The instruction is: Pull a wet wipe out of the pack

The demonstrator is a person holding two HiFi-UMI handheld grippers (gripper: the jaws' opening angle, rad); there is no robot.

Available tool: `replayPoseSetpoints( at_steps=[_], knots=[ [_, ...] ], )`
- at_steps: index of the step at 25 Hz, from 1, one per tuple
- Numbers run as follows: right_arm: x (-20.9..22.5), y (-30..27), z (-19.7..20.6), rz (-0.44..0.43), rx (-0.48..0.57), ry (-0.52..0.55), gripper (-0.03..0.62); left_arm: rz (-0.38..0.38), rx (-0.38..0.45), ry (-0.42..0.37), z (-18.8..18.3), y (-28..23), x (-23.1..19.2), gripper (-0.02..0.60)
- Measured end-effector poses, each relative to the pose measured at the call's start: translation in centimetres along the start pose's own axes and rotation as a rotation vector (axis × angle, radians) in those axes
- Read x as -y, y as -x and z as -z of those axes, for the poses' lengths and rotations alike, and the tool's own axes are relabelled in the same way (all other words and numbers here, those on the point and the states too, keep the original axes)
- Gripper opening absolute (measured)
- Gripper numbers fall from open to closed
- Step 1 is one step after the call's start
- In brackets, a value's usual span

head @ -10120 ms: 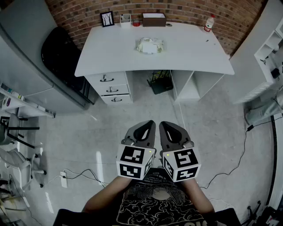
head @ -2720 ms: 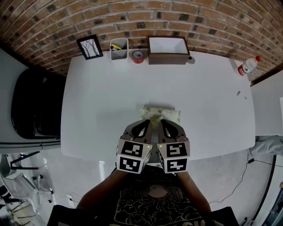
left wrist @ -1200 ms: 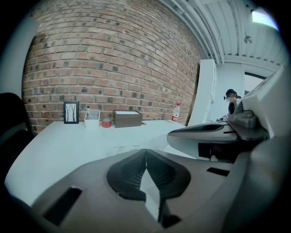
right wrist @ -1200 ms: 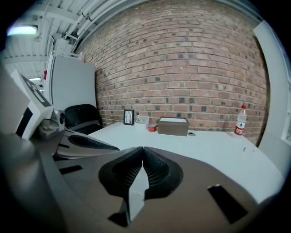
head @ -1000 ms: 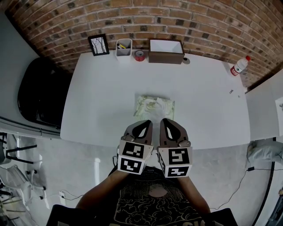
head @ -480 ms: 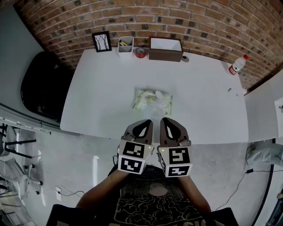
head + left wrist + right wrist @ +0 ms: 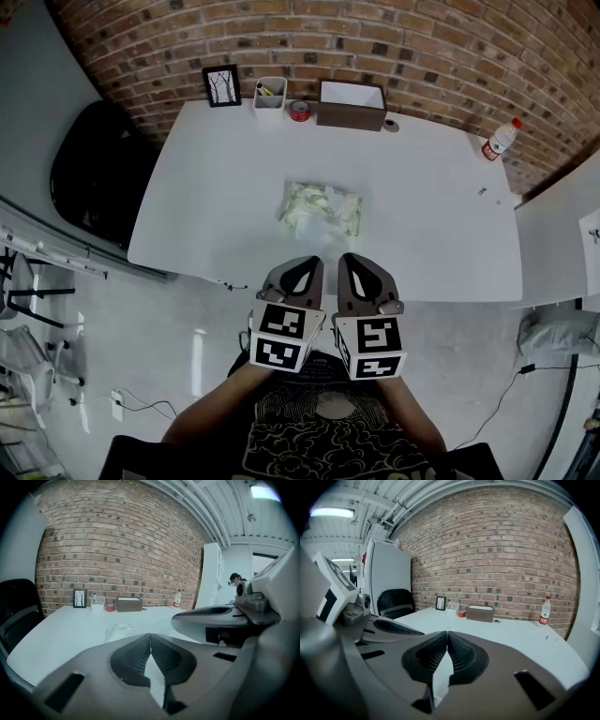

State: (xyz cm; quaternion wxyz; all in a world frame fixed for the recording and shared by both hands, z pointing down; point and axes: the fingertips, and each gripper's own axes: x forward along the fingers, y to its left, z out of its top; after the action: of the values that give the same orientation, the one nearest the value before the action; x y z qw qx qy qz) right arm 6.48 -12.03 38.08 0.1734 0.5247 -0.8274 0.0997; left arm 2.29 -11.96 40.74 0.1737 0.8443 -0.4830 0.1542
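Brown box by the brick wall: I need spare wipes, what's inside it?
From the head view the open brown box shows only white inside; lining or contents, I cannot tell. In both gripper views its front wall hides the interior.

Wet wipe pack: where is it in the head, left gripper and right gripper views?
Head view: wet wipe pack just above picture centre.
Left gripper view: pack left of centre, below the brown box.
Right gripper view: not in it.
Shared landmark: the brown box, also in the head view and the right gripper view.
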Motion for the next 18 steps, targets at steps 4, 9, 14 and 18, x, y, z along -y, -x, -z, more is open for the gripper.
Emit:
replayPoseSetpoints(
  at_steps=[4, 9, 14, 18],
  knots=[
    [-0.1, 0.9, 0.4, -0.006, 0.001, 0.003, 0.018, -0.005, 0.007, 0.001, 0.3, 0.5, 0.7, 0.014],
    [-0.2, 1.9, 0.7, -0.008, 0.005, 0.007, 0.018, -0.013, 0.016, -0.001, 0.4, 1.1, 1.4, 0.013],
    [-0.6, 2.6, 1.2, -0.013, 0.000, 0.022, 0.018, -0.022, 0.021, -0.006, 0.6, 1.9, 1.9, 0.013],
    [-0.9, 3.0, 1.5, -0.020, 0.001, 0.024, 0.018, -0.031, 0.024, -0.007, 0.9, 2.3, 2.0, 0.013]
  ],
)
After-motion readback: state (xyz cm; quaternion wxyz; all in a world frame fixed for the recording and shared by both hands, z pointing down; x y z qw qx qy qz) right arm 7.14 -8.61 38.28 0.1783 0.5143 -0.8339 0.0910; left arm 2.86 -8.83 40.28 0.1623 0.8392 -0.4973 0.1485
